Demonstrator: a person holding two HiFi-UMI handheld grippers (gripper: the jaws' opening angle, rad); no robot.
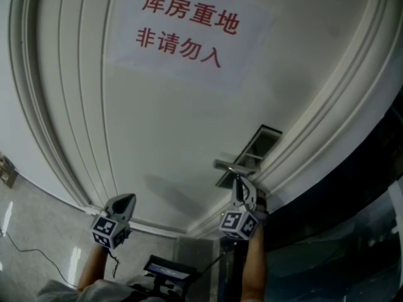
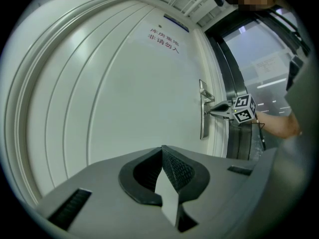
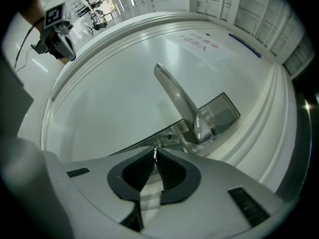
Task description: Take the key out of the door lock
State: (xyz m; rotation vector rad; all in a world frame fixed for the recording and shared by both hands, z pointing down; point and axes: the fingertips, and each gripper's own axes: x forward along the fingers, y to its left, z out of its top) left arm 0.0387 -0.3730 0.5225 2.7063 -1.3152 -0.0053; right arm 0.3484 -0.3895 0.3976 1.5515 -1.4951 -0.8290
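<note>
Key (image 3: pixel 155 153) between right claw (image 3: pixel 156 157) tips

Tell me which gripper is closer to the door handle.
Right. The right gripper pinches the key right beside the door handle; the left gripper hangs far off along the door.

Dim, even indoor light; strong fisheye distortion, dark vignetted corners.

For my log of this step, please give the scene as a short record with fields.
door: white, with a paper sign in red characters
handle: metal lever on the lock plate
key: thin metal, below the handle, between the right jaws
right gripper: at the lock plate, shut on the key
left gripper: apart from the door, jaws together, nothing held
</note>
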